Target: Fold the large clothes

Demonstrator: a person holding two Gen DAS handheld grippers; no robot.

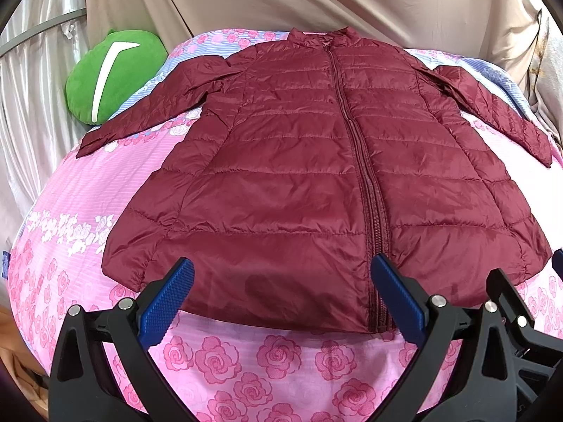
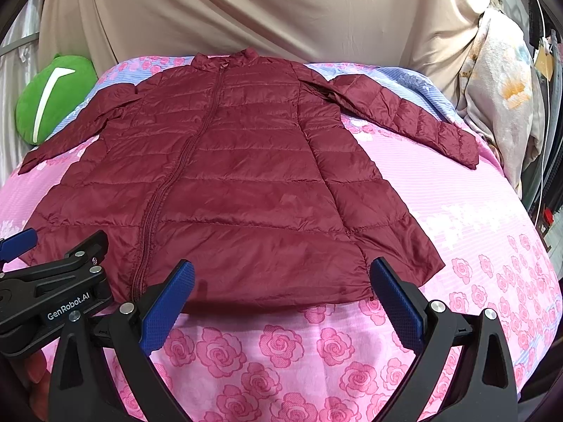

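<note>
A long maroon quilted jacket (image 1: 309,176) (image 2: 225,183) lies flat and zipped on the bed, collar at the far end, both sleeves spread outward. My left gripper (image 1: 281,274) hovers open above the hem, near the zipper's lower end, with nothing between its blue pads. Over the hem's right part, my right gripper (image 2: 281,274) is open too and holds nothing. In the right wrist view the left gripper (image 2: 52,281) shows at the lower left; the other tool's black frame shows at the lower right of the left wrist view.
A pink rose-print bedsheet (image 1: 267,362) (image 2: 475,232) covers the bed. A green plush cushion (image 1: 112,74) (image 2: 52,98) sits at the far left corner. Beige fabric (image 2: 246,10) hangs behind the bed. Pale floral cloth (image 2: 503,98) and dark clutter stand off the right edge.
</note>
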